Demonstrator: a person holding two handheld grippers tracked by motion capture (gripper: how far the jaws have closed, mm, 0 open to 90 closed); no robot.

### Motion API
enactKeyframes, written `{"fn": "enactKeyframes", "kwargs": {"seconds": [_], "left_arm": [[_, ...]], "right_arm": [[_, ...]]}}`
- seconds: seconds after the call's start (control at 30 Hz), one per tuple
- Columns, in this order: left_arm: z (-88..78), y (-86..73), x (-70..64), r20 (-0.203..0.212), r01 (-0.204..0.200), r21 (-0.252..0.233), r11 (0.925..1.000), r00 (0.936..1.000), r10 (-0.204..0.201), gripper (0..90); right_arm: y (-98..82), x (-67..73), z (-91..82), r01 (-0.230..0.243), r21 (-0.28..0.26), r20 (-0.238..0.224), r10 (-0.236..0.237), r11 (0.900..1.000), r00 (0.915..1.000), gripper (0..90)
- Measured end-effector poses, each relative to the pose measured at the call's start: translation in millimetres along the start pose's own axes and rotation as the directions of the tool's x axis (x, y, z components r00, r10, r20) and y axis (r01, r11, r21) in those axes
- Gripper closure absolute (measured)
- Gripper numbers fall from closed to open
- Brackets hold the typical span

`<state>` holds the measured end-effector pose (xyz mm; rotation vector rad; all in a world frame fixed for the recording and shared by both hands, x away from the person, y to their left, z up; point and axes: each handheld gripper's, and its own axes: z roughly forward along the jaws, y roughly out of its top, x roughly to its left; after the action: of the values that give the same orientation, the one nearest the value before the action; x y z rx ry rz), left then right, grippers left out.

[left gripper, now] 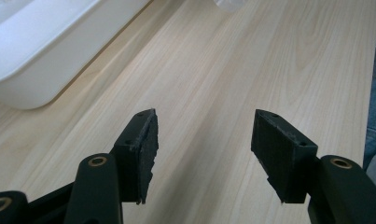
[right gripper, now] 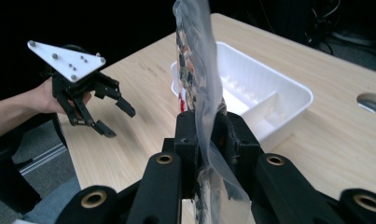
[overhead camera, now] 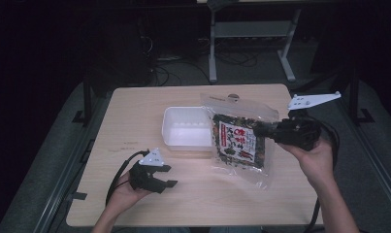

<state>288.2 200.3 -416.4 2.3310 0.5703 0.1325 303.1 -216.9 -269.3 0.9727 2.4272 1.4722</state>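
A clear plastic snack bag [overhead camera: 239, 138] with a dark, red-and-white label hangs above the table, beside and partly over the white tray [overhead camera: 183, 127]. My right gripper [overhead camera: 261, 130] is shut on the bag's right edge. In the right gripper view the bag [right gripper: 197, 70] rises edge-on from between the closed jaws of my right gripper [right gripper: 206, 128], with the tray [right gripper: 288, 93] behind it. My left gripper [overhead camera: 166, 175] rests low at the table's front left, open and holding nothing. The left gripper view has my left gripper [left gripper: 204, 135] wide apart over bare wood, the tray [left gripper: 45, 46] at upper left.
The wooden table [overhead camera: 130, 111] has a round cable hole [overhead camera: 233, 96] at its far edge. Desk legs and cables [overhead camera: 212, 58] stand on the dark floor beyond. The person's forearms enter from the bottom. Bare wood lies left of the tray and along the front.
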Motion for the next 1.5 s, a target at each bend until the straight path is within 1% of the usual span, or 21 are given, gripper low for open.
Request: {"fn": "enactKeyframes", "kwargs": {"seconds": [0.1, 0.13, 0.2, 0.23, 0.3, 0.33, 0.37, 0.43, 0.47, 0.5, 0.57, 0.6, 0.63, 0.67, 0.77, 0.83, 0.9, 1.13, 1.3, 1.47, 1.5], "left_arm": [[-2.8, -4.1, 0.8, -0.008, 0.01, -0.009, 0.9999, 0.9999, -0.01, 39.7], [-3.8, -5.5, 1.3, -0.011, 0.012, -0.009, 0.9999, 0.9999, -0.012, 39.4], [-5.3, -8.5, 2.5, -0.013, 0.024, -0.017, 0.9996, 0.9996, -0.024, 38.9], [-6.1, -9.7, 3.3, -0.013, 0.027, -0.016, 0.9995, 0.9995, -0.028, 38.5], [-7.5, -11.7, 4.7, -0.012, 0.035, -0.02, 0.9992, 0.9993, -0.035, 37.4], [-8.5, -12.6, 5.2, -0.014, 0.037, -0.023, 0.999, 0.9992, -0.038, 37.4], [-9.5, -13.2, 5.4, -0.016, 0.039, -0.028, 0.9988, 0.9991, -0.04, 37.2], [-11.5, -14.1, 6.1, -0.018, 0.044, -0.036, 0.9984, 0.9989, -0.044, 37.1], [-12.3, -14.6, 6.4, -0.019, 0.046, -0.041, 0.9981, 0.9987, -0.047, 37.0], [-13.0, -15.1, 6.7, -0.02, 0.047, -0.042, 0.998, 0.9986, -0.048, 37.0], [-13.9, -16.3, 7.8, -0.022, 0.047, -0.044, 0.9979, 0.9986, -0.048, 36.9], [-14.2, -17.1, 8.2, -0.022, 0.052, -0.046, 0.9976, 0.9984, -0.053, 36.8], [-14.5, -18.1, 8.9, -0.02, 0.054, -0.047, 0.9974, 0.9983, -0.055, 36.8], [-13.9, -20.5, 10.1, -0.007, 0.069, -0.054, 0.9962, 0.9976, -0.069, 36.7], [-12.2, -22.9, 11.1, -0.007, 0.076, -0.049, 0.9959, 0.9971, -0.076, 36.3], [-12.1, -23.3, 11.7, -0.008, 0.077, -0.05, 0.9958, 0.997, -0.077, 36.1], [-13.1, -23.9, 12.8, -0.01, 0.08, -0.053, 0.9954, 0.9967, -0.081, 35.7], [-17.1, -25.7, 14.4, -0.009, 0.086, -0.07, 0.9938, 0.9961, -0.087, 35.6], [-17.0, -27.1, 15.9, -0.011, 0.095, -0.067, 0.9933, 0.9954, -0.096, 35.1], [-15.4, -27.7, 15.3, -0.022, 0.085, -0.052, 0.995, 0.996, -0.086, 35.1], [-15.1, -27.8, 15.6, -0.024, 0.082, -0.046, 0.9956, 0.9963, -0.083, 35.1]], "right_arm": [[9.6, 2.6, 1.5, 0.002, -0.027, 0.008, -0.002, 1.0, 1.0, 76.9], [17.2, 4.7, 3.3, 0.005, -0.045, 0.019, -0.005, 0.999, 0.9998, 77.0], [21.2, 5.8, 4.3, 0.004, -0.056, 0.026, -0.003, 0.998, 0.9997, 77.0], [25.1, 7.0, 5.7, 0.002, -0.071, 0.033, 0.0, 0.997, 0.9994, 76.9], [36.8, 11.3, 12.4, 0.008, -0.125, 0.064, 0.0, 0.992, 0.998, 77.0], [36.8, 11.3, 12.4, 0.008, -0.125, 0.064, 0.0, 0.992, 0.998, 77.0], [44.7, 14.8, 19.1, 0.016, -0.151, 0.086, -0.003, 0.988, 0.9963, 76.9], [48.4, 16.2, 23.3, 0.022, -0.162, 0.095, -0.007, 0.987, 0.9955, 77.0], [55.8, 17.7, 32.9, 0.023, -0.172, 0.101, -0.005, 0.985, 0.9948, 77.0], [55.8, 17.7, 32.9, 0.023, -0.172, 0.101, -0.005, 0.985, 0.9948, 77.0], [62.2, 17.7, 43.8, 0.018, -0.174, 0.101, 0.0, 0.985, 0.9949, 77.0], [67.6, 17.2, 55.1, 0.02, -0.172, 0.11, -0.001, 0.985, 0.9939, 77.0], [67.6, 17.2, 55.1, 0.02, -0.172, 0.11, -0.001, 0.985, 0.9939, 77.0], [72.1, 16.2, 65.3, 0.017, -0.174, 0.12, 0.004, 0.985, 0.9927, 77.0], [77.5, 14.8, 79.2, 0.01, -0.187, 0.138, 0.016, 0.982, 0.9903, 77.0], [79.2, 14.8, 83.9, 0.008, -0.189, 0.146, 0.02, 0.982, 0.9891, 77.0], [83.0, 14.0, 97.7, 0.001, -0.197, 0.153, 0.03, 0.981, 0.9878, 77.0], [87.8, 14.5, 123.5, 0.031, -0.191, 0.205, 0.009, 0.981, 0.9788, 77.0], [88.1, 11.7, 134.8, 0.039, -0.189, 0.215, 0.002, 0.981, 0.9766, 76.9], [83.1, 3.2, 153.7, 0.014, -0.187, 0.193, 0.023, 0.982, 0.981, 76.9], [83.1, 3.2, 153.7, 0.014, -0.187, 0.193, 0.023, 0.982, 0.981, 76.9]]}}
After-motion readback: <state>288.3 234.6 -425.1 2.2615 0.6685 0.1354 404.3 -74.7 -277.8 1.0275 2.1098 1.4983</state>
